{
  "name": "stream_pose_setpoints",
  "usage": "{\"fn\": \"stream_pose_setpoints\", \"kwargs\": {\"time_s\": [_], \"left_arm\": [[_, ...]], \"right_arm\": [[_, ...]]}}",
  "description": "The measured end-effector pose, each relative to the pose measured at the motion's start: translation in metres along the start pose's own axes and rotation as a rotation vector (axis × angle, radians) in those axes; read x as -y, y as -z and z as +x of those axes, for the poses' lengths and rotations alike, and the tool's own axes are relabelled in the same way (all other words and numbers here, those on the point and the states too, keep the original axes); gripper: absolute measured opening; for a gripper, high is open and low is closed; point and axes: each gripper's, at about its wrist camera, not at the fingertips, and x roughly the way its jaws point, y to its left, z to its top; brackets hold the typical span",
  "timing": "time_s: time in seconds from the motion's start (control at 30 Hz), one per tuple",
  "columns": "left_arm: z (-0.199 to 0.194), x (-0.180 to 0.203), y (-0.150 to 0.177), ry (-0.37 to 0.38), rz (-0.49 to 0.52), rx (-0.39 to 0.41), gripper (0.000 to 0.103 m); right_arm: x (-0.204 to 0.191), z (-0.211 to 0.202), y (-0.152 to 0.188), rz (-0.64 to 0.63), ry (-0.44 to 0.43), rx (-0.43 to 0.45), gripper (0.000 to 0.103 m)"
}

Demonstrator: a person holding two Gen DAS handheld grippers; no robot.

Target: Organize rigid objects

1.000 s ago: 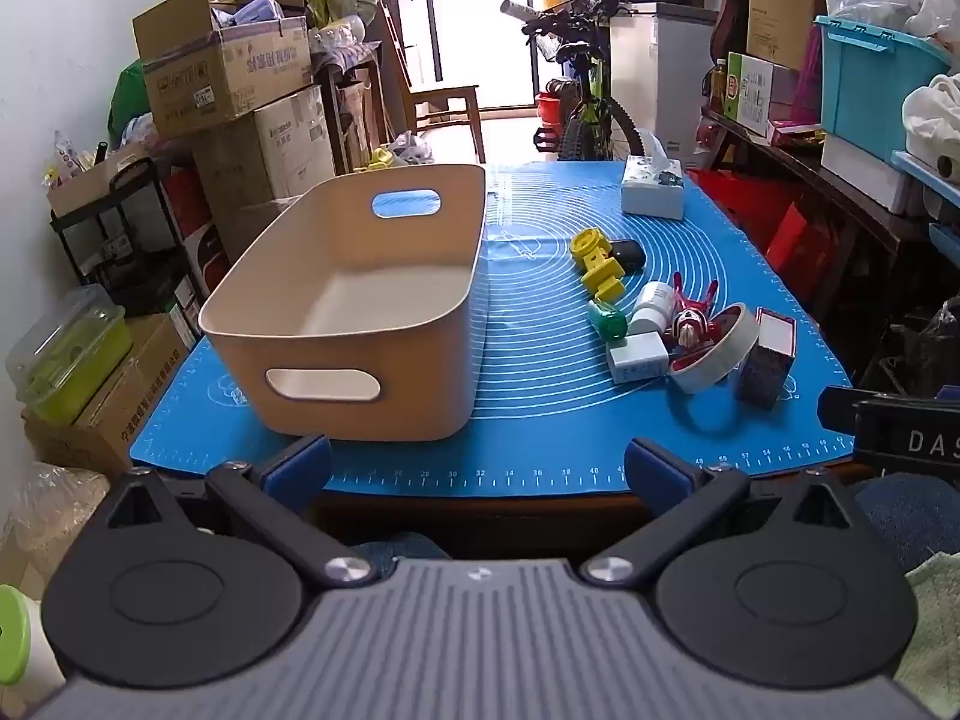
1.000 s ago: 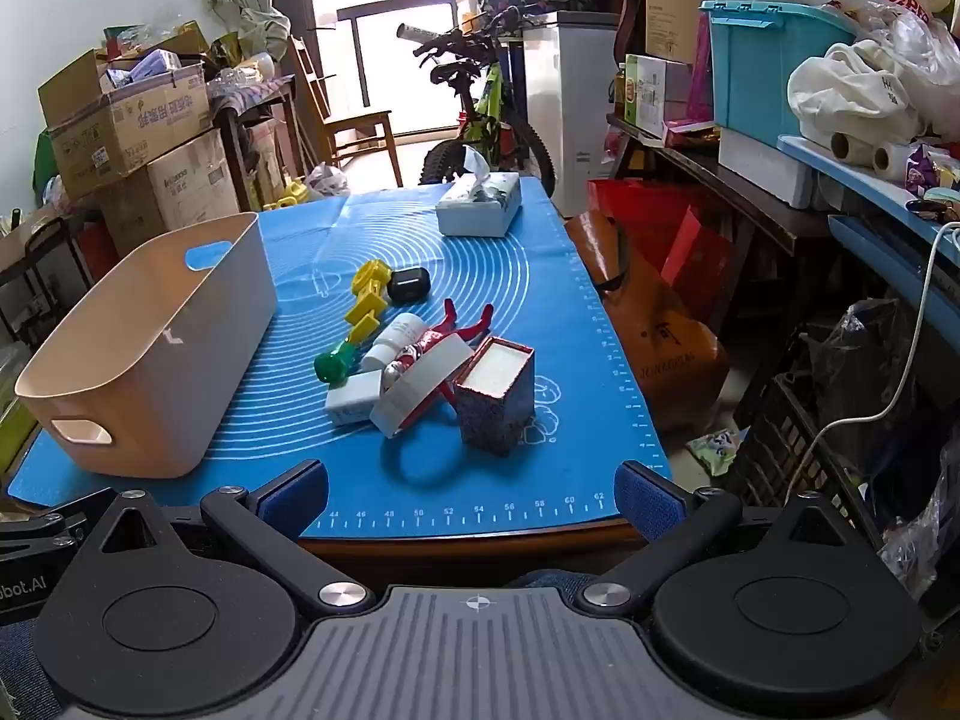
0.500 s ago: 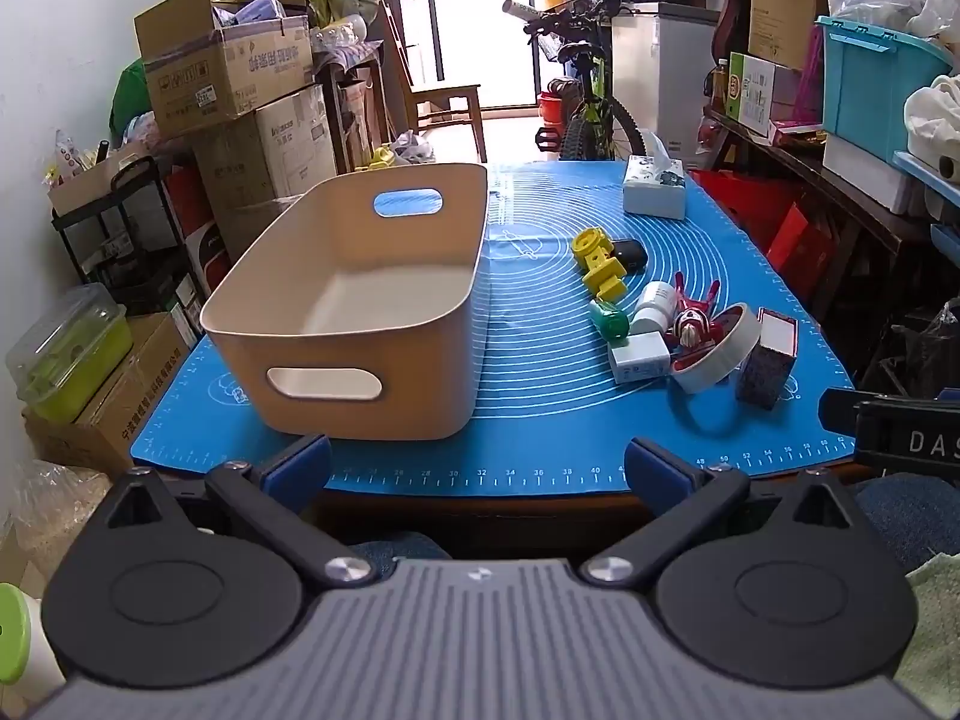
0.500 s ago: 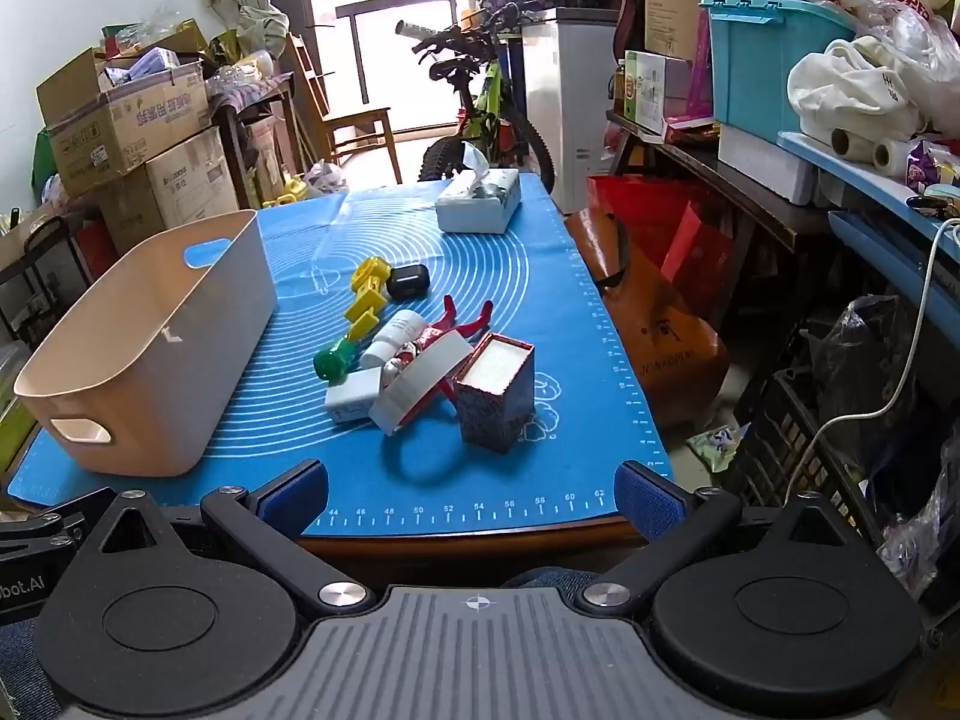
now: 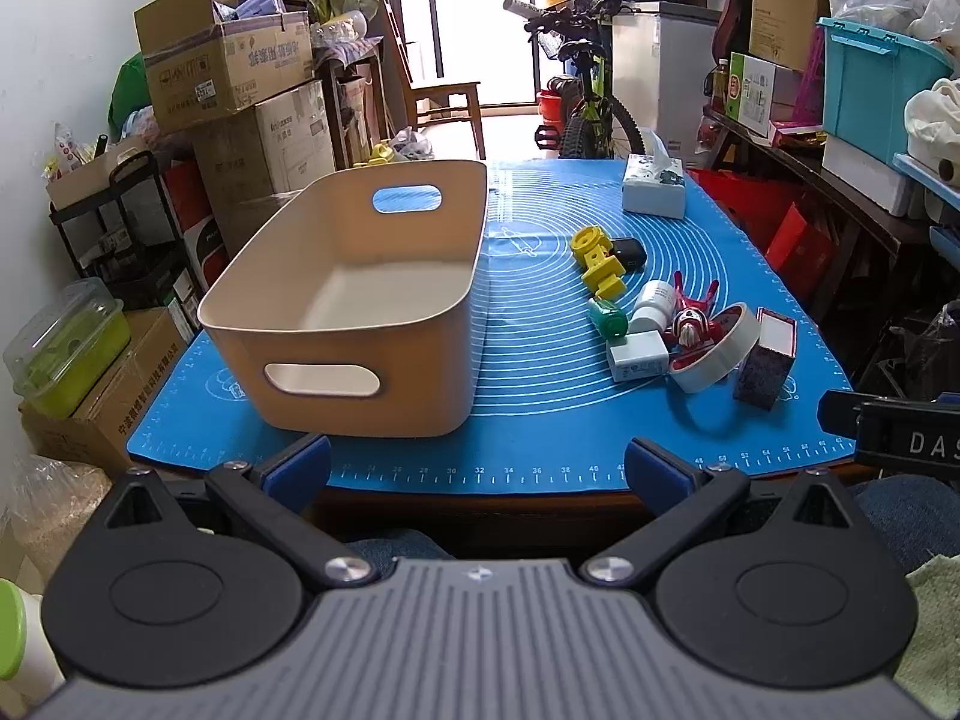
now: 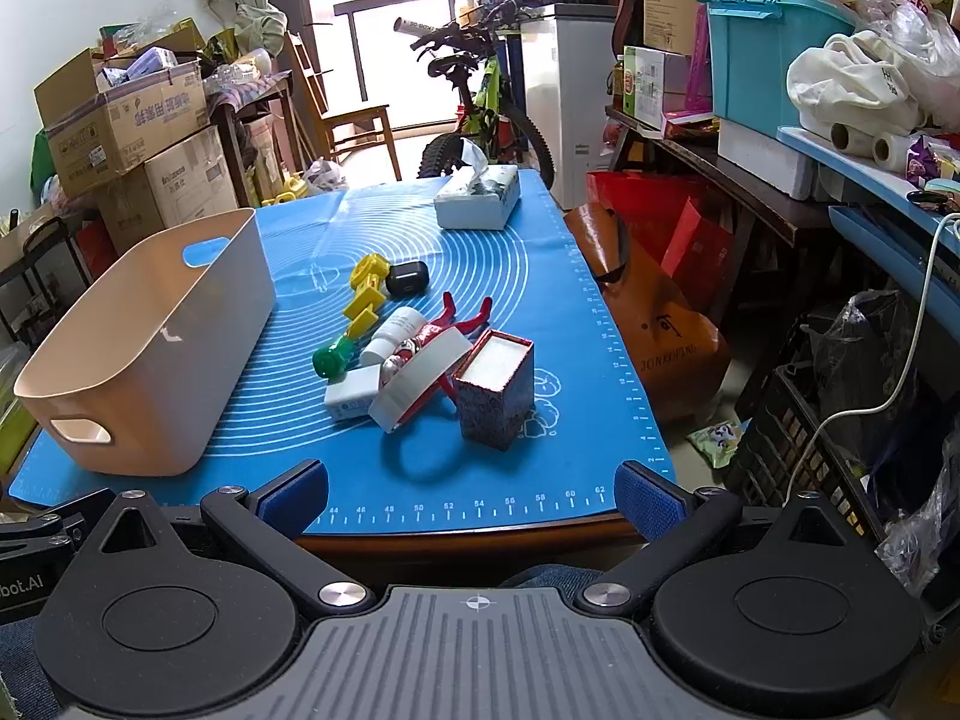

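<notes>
Clutter lies ahead of our right gripper [image 6: 471,495], whose jaws stand wide and empty: the patterned box [image 6: 495,387] nearest, upright, the tape roll [image 6: 420,375] leaning just left of it. Our left gripper [image 5: 477,465], equally wide and empty, faces the bin [image 5: 360,306], so the right is nearer. What the roll rests on we probably cannot tell. Nothing blocks the box.

Daylight is pouring in through the window [image 5: 480,30] behind the tabletop [image 5: 540,420], blowing it out to white glare. Soft shadows are falling toward the camera beneath the bin [image 6: 150,348]. Fisheye distortion is bending the edges; both views are staying sharp.
</notes>
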Motion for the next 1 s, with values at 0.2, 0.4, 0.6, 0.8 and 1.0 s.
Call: {"fn": "stream_pose_setpoints", "kwargs": {"time_s": [0.2,0.4,0.6,0.8,1.0], "left_arm": [[0.0001,-0.0002,-0.0003,0.001,0.0,0.0,0.103],[-0.0001,-0.0004,-0.0004,0.001,-0.001,0.0,0.103],[-0.0002,-0.0004,-0.0004,0.001,-0.001,0.0,0.103],[0.0001,-0.0003,-0.0002,0.001,-0.002,0.0,0.103],[-0.0001,-0.0005,-0.0002,0.001,-0.001,0.001,0.103]], "right_arm": [[-0.0035,-0.0014,0.0017,0.001,-0.001,-0.001,0.1],[-0.0042,-0.0015,0.002,0.001,-0.001,-0.002,0.1],[-0.0042,-0.0014,0.0019,0.002,-0.001,-0.003,0.1],[-0.0039,-0.0016,0.0018,0.002,-0.001,-0.004,0.1],[-0.0036,-0.0017,0.0017,0.003,-0.001,-0.004,0.1]]}}
